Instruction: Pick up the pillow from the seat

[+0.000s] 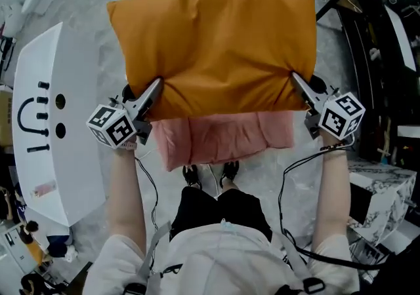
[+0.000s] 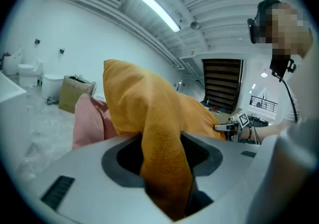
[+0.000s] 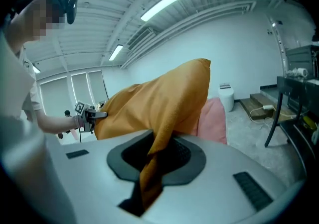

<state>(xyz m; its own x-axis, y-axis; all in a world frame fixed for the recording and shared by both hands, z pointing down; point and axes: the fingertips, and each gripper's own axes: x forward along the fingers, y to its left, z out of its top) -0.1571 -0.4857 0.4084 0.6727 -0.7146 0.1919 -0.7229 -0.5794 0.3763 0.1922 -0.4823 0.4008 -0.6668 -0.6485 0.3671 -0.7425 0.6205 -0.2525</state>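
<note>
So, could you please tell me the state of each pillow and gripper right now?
orange pillow: gripped at both near corners
pink pillow: ungripped, partly beneath the orange pillow
left gripper: shut on the orange pillow's left corner
right gripper: shut on its right corner

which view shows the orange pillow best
The head view: the whole orange pillow shows from above, outline and all. The left and right gripper views each show only one pinched corner and a sloping side.
</note>
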